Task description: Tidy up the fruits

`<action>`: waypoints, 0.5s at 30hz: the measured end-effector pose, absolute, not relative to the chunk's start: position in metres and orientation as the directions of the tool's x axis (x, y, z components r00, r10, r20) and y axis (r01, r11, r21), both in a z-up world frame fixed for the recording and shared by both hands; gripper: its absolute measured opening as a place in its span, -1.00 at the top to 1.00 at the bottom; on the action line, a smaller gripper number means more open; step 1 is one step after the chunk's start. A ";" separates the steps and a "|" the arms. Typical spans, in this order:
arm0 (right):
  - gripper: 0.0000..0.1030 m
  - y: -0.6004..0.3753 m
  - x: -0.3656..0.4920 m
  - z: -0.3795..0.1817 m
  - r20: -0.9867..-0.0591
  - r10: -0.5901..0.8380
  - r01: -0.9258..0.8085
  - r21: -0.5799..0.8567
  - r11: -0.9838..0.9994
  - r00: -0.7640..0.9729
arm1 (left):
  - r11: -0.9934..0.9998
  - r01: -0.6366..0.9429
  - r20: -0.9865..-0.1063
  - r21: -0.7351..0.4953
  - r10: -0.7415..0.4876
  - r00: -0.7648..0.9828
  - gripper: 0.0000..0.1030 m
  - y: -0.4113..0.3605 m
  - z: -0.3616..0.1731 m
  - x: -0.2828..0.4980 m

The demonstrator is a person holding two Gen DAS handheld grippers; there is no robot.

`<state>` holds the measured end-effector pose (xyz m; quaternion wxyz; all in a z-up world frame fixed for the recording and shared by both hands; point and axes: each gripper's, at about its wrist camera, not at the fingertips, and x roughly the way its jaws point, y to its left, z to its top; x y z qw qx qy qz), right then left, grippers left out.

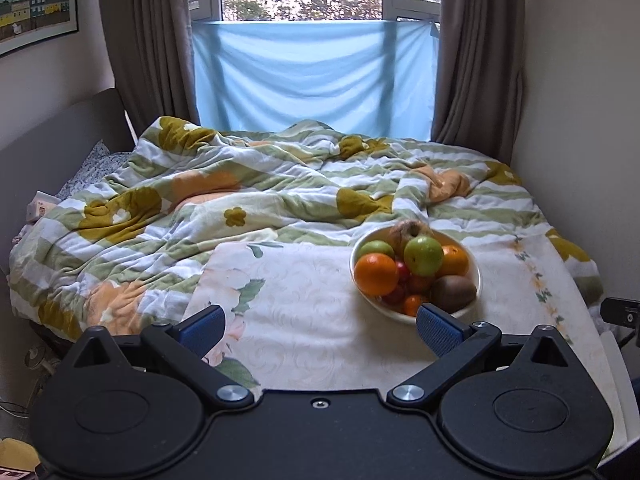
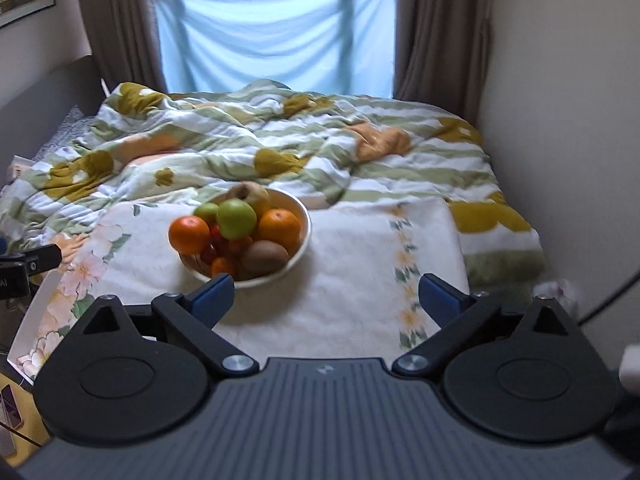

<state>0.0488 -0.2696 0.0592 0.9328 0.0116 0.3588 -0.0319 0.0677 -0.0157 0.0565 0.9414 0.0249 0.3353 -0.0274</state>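
A white bowl [image 1: 476, 280] sits on a white floral cloth [image 1: 304, 300] on the bed. It holds oranges [image 1: 376, 274], green apples [image 1: 423, 255], a kiwi [image 1: 453, 293], a brownish fruit at the back and small red and orange fruits. The right wrist view shows the same bowl [image 2: 302, 236] with an orange [image 2: 189, 234], a green apple [image 2: 237, 219] and a kiwi [image 2: 265, 256]. My left gripper [image 1: 320, 330] is open and empty, just short of the bowl, which lies ahead to its right. My right gripper [image 2: 326, 300] is open and empty, the bowl ahead to its left.
A rumpled green, white and mustard quilt [image 1: 240, 184] covers the far half of the bed. Walls close in on the right [image 1: 580, 120] and a headboard on the left [image 1: 52, 140]. Brown curtains and a blue sheet [image 1: 312, 76] hang at the window behind.
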 end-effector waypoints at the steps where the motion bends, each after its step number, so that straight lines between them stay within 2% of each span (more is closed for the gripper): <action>1: -1.00 -0.268 0.047 0.057 -0.673 -0.062 0.078 -0.006 0.997 0.737 | 0.997 0.075 -0.632 0.030 -0.039 0.774 -1.00 -0.015 0.055 0.066; 15: -1.00 -0.260 0.034 0.051 -0.677 -0.106 0.129 -0.016 0.992 0.729 | 0.993 0.109 -0.620 0.041 -0.060 0.782 -1.00 -0.011 0.054 0.057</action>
